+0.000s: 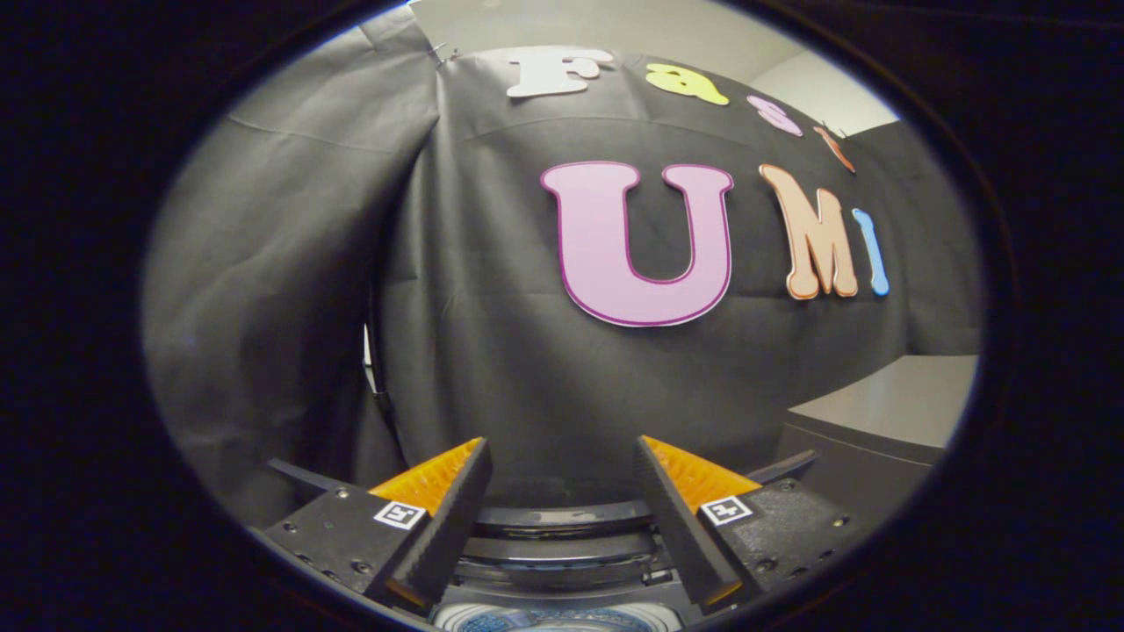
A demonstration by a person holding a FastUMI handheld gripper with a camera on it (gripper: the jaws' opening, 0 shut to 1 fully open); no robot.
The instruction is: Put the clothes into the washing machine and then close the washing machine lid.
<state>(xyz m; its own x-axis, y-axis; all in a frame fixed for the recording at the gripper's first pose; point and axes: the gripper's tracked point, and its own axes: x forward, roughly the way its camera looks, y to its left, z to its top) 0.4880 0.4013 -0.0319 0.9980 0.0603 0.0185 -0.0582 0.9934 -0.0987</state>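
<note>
— How was the tool (562,456) set?

— Its fingers (448,518) stood wide apart, gripping nothing and touching nothing.

— And the washing machine (562,527)?

— Low between the fingers and just beyond them: a dark curved lid edge, with a pale rim below it.

— Anything else nearby?

— A grey cabinet (887,412) off to the right; the black cloth wall (492,333) hung straight ahead. The tool pointed level at that wall.

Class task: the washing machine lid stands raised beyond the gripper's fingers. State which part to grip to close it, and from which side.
Grip the lid by its curved upper edge, coming from above and in front: that edge lies crosswise between the open gripper's fingers, with the drum opening below. Probably pinch and pull forward.
</note>
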